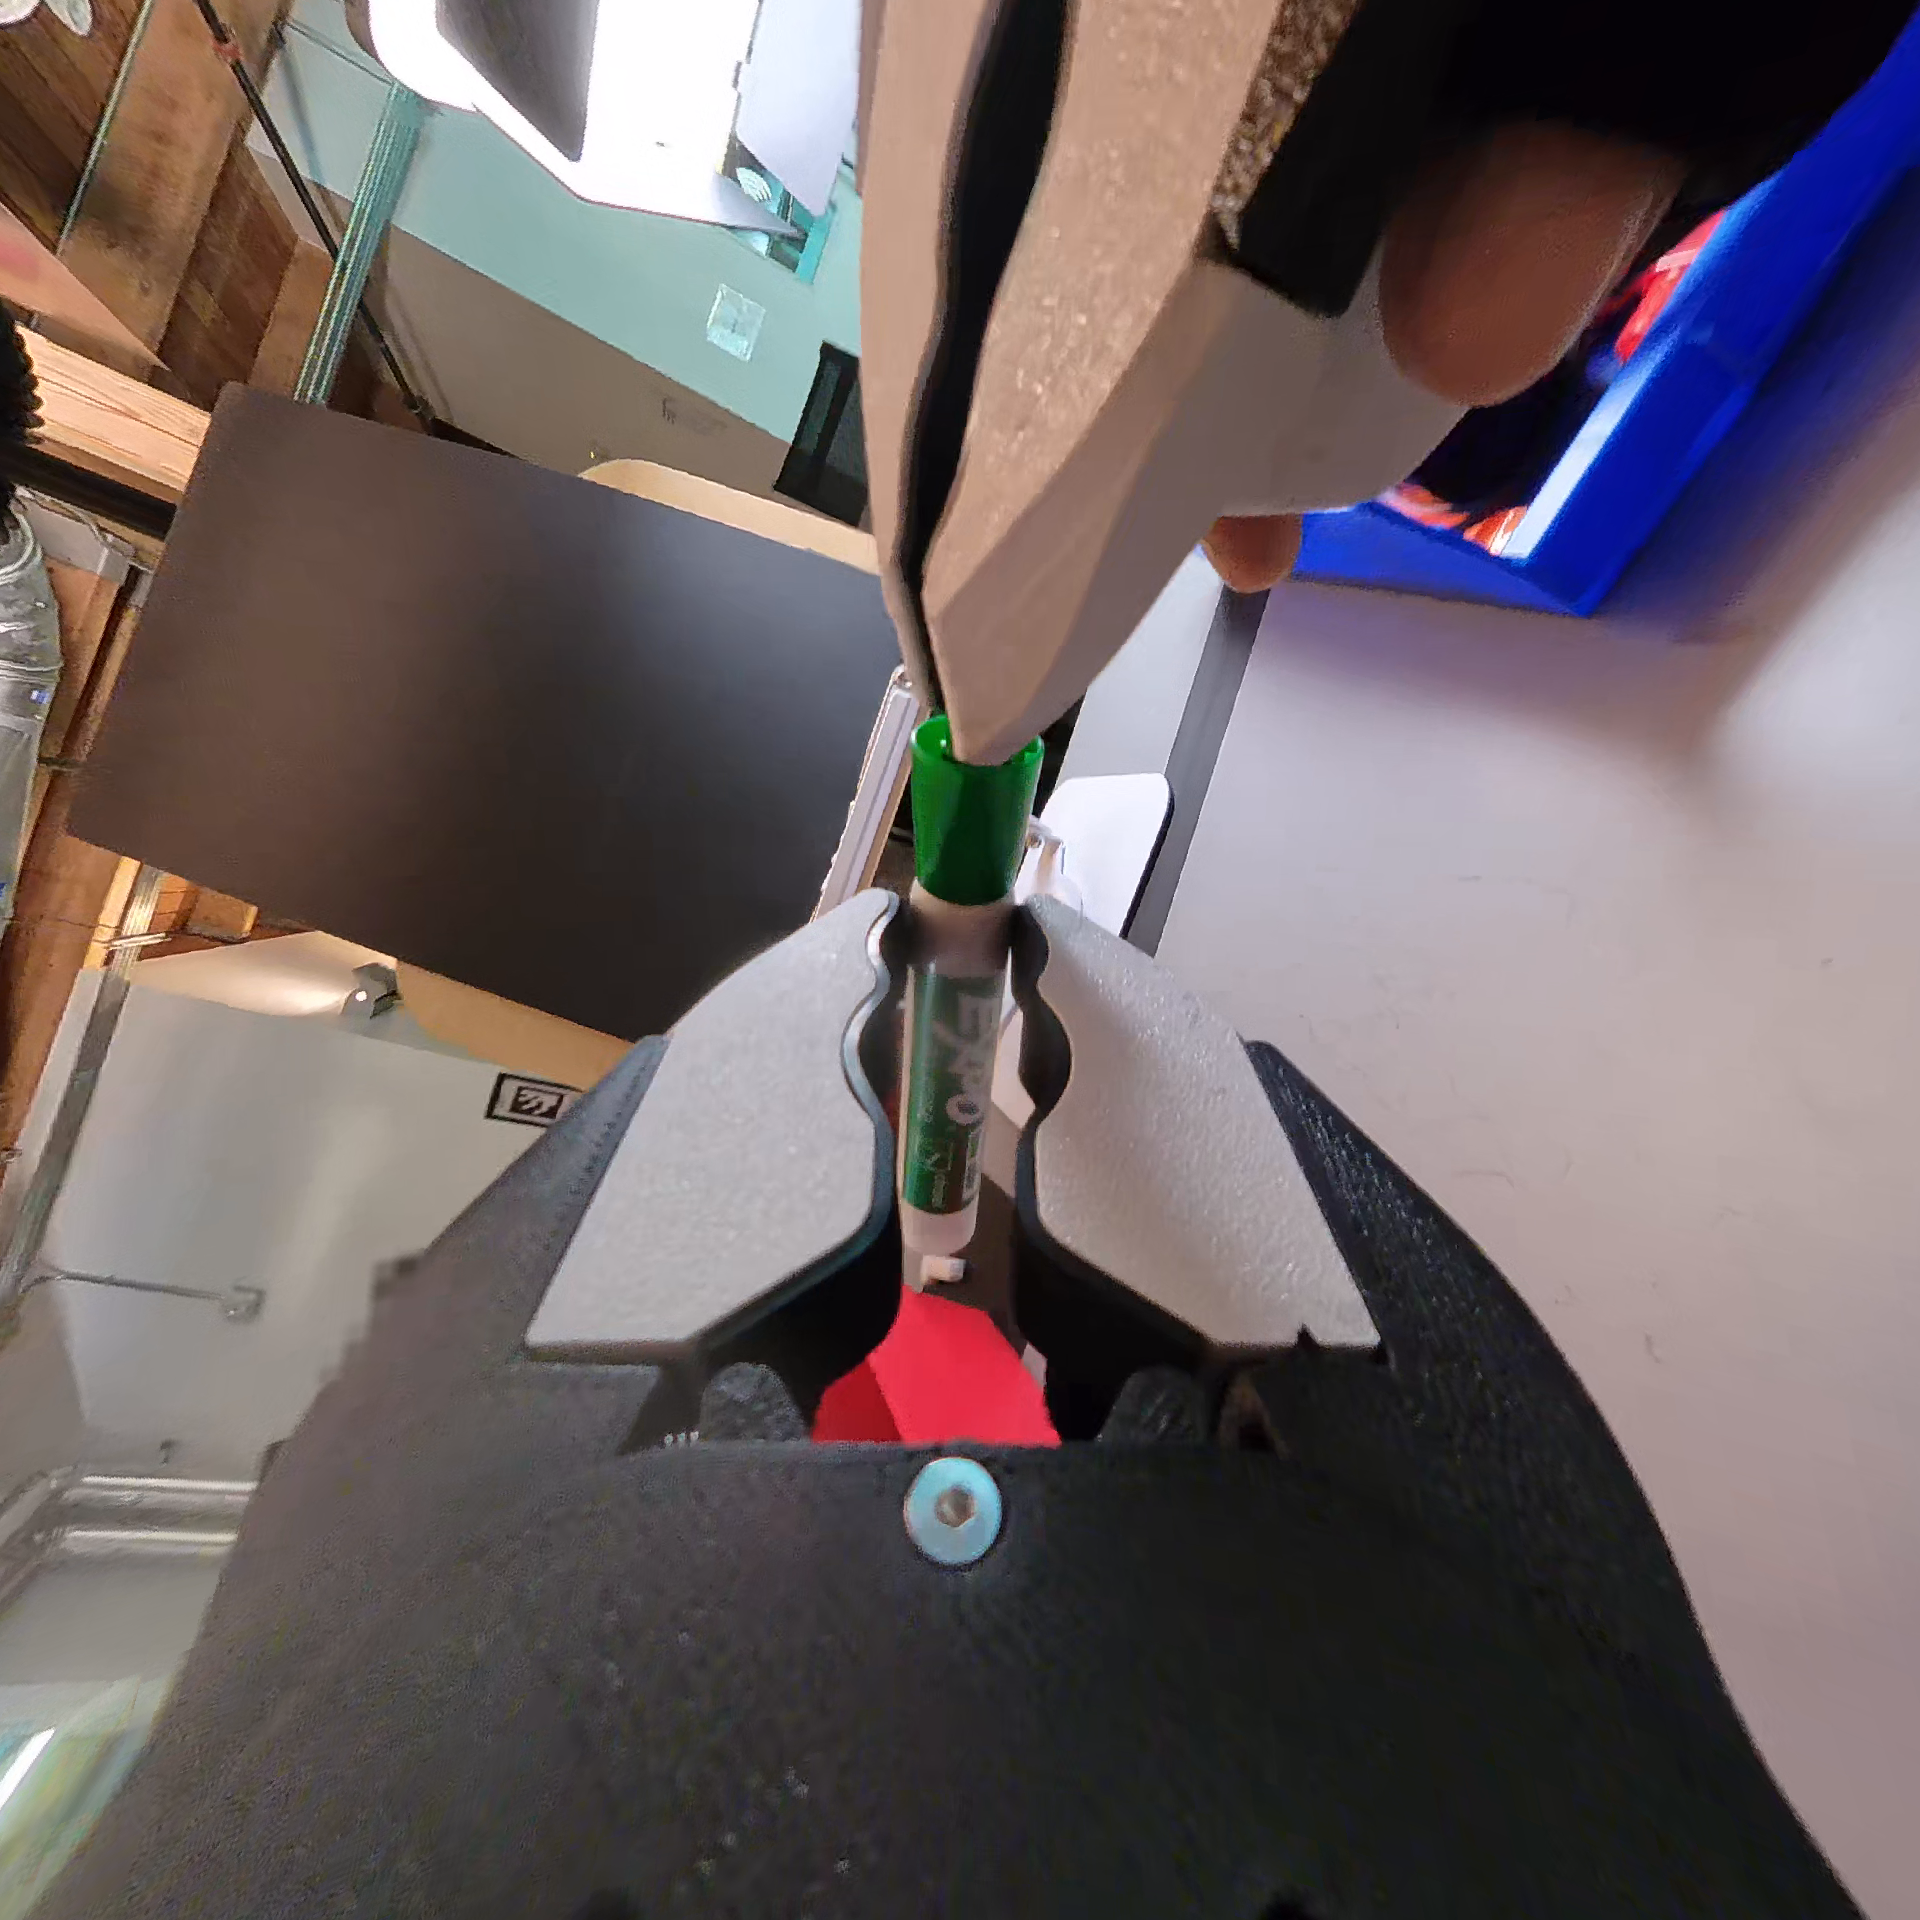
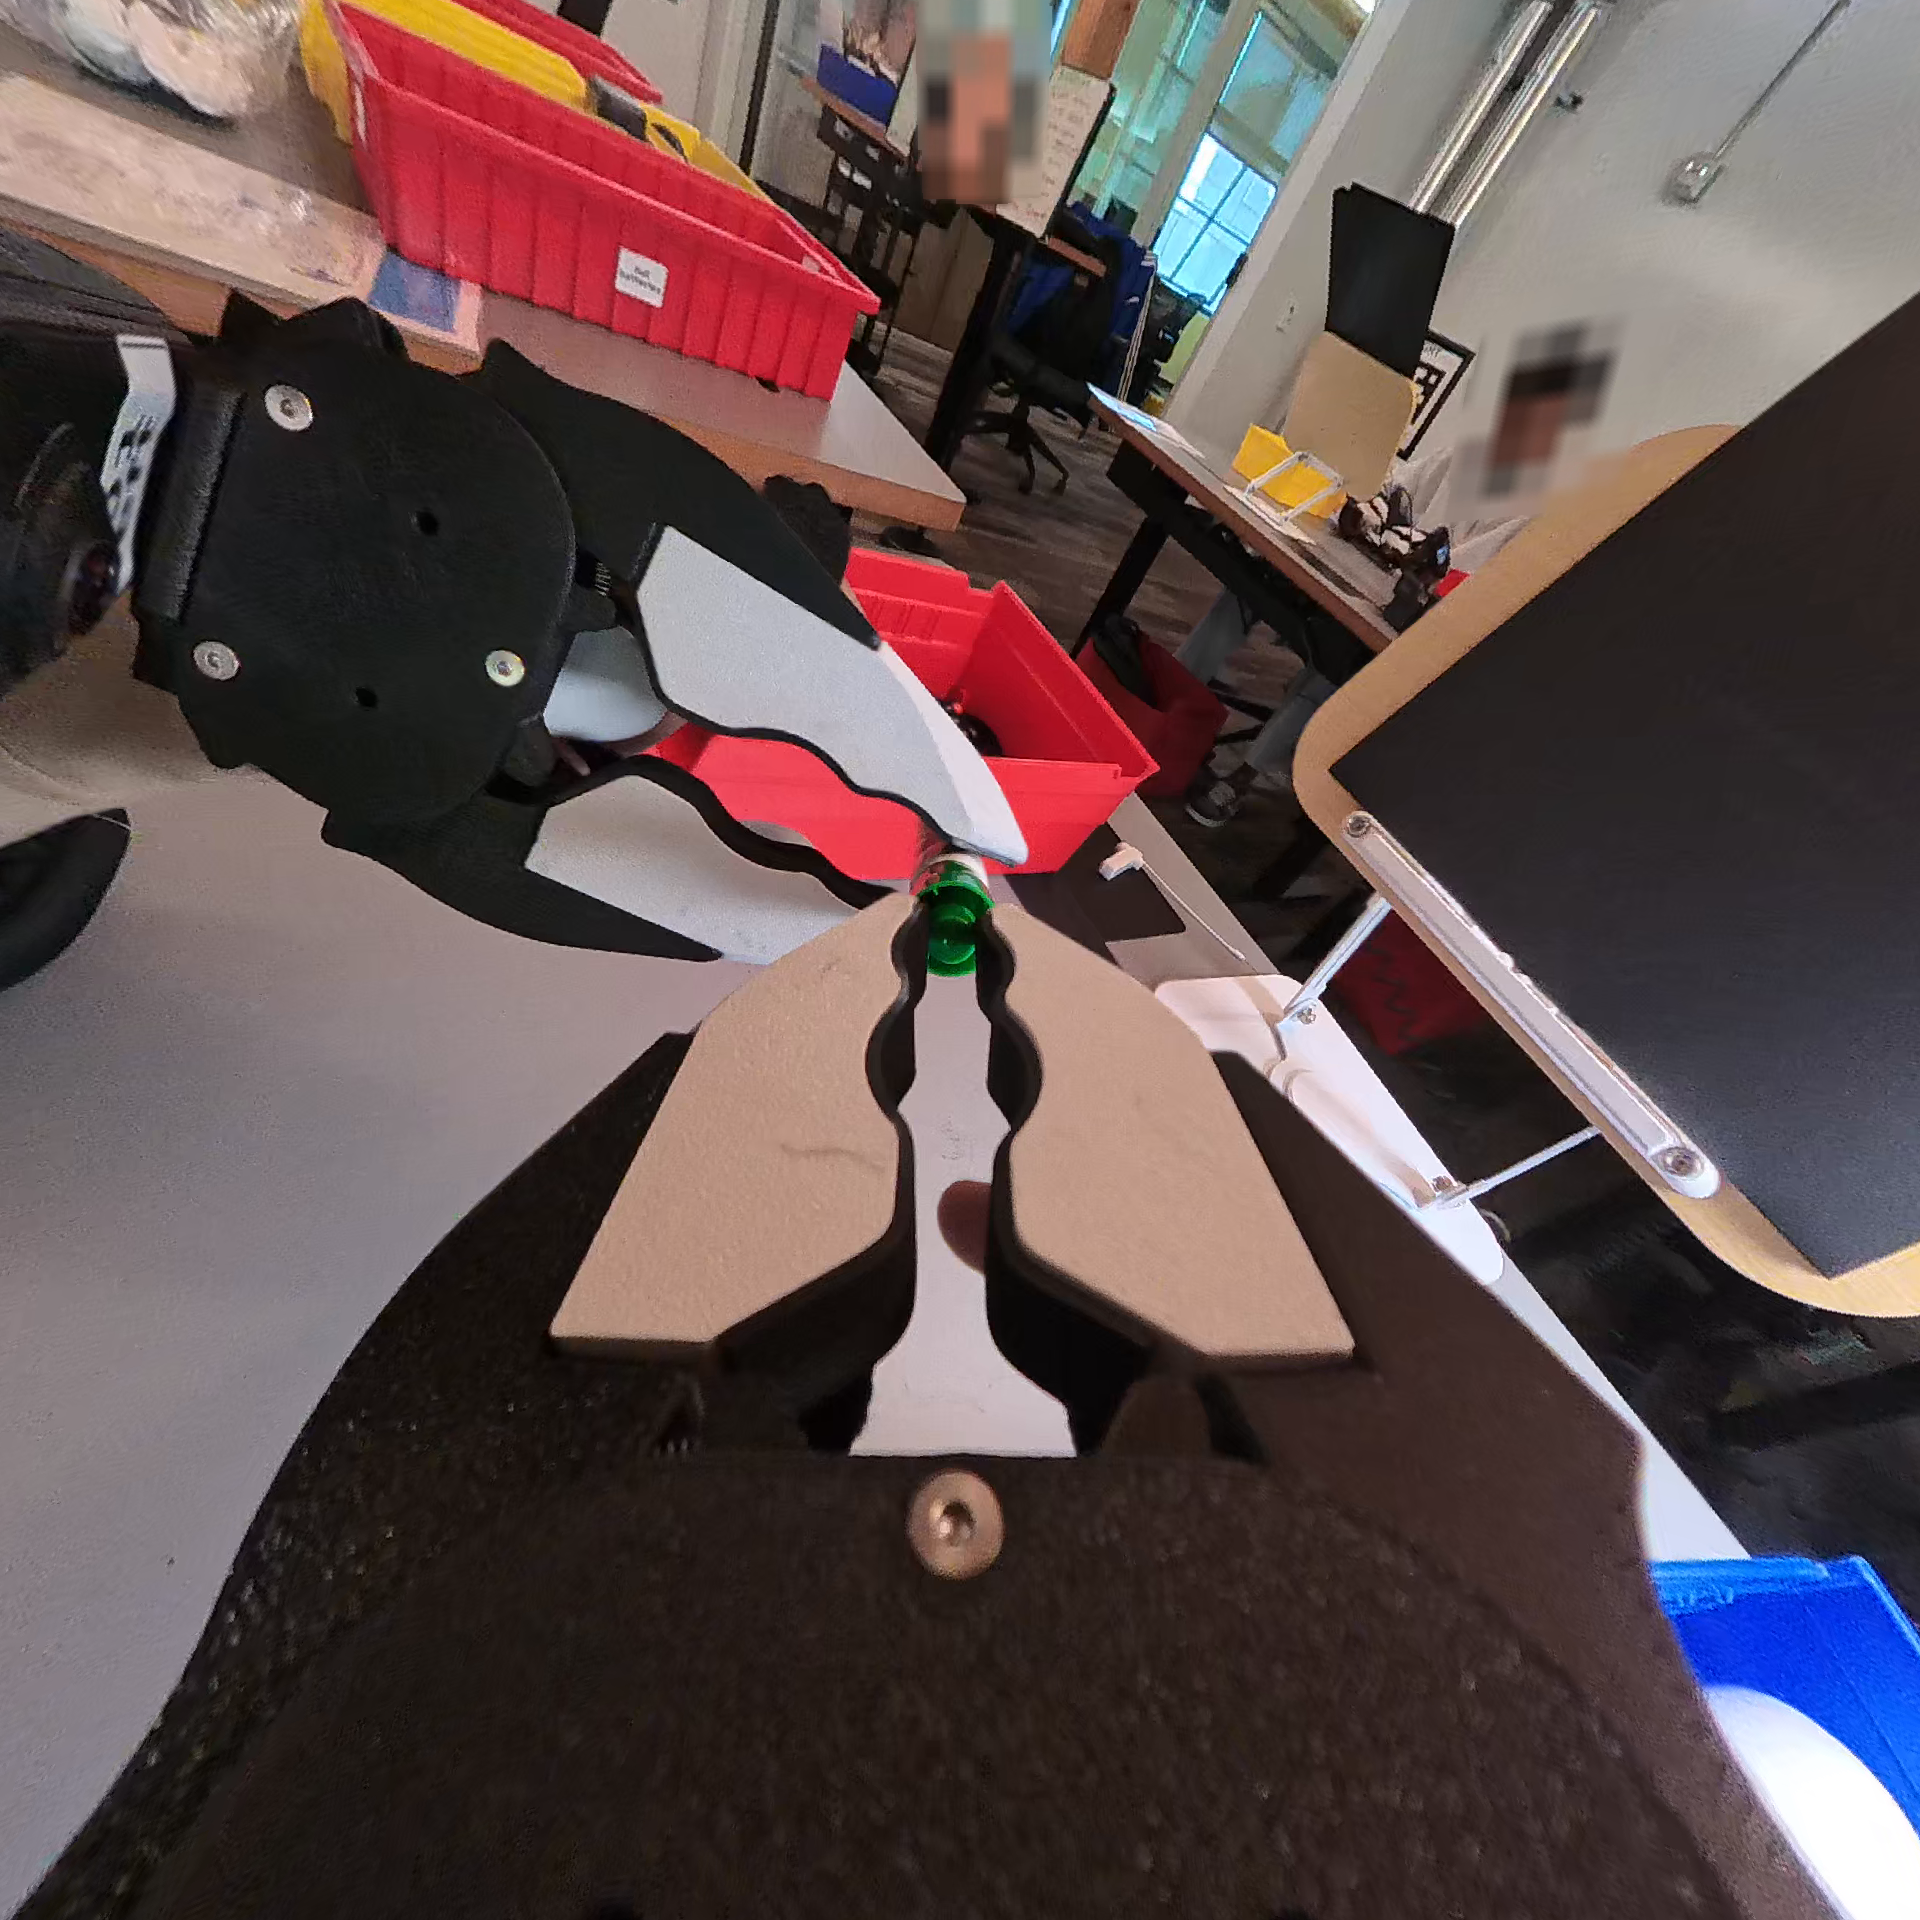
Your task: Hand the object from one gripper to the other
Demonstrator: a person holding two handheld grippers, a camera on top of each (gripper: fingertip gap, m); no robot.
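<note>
A green-capped dry-erase marker [image 1: 951, 1091] is held in the air between both grippers. In the left wrist view my left gripper [image 1: 956, 920] is shut on the barrel just below the green cap [image 1: 971, 821]. My right gripper [image 1: 940, 717] comes down from above, its tips at the cap's end. In the right wrist view my right gripper [image 2: 951, 925] is shut on the cap [image 2: 948, 940], seen end-on. The left gripper [image 2: 951, 868] reaches in from the left, its fingers meeting on the marker.
The white table [image 2: 312, 1039] lies below. A red bin [image 2: 1039, 748] sits just behind the grippers and a long red bin [image 2: 582, 208] stands on a farther table. A blue bin [image 2: 1808, 1631] is near right. A black panel [image 2: 1662, 831] stands at the right.
</note>
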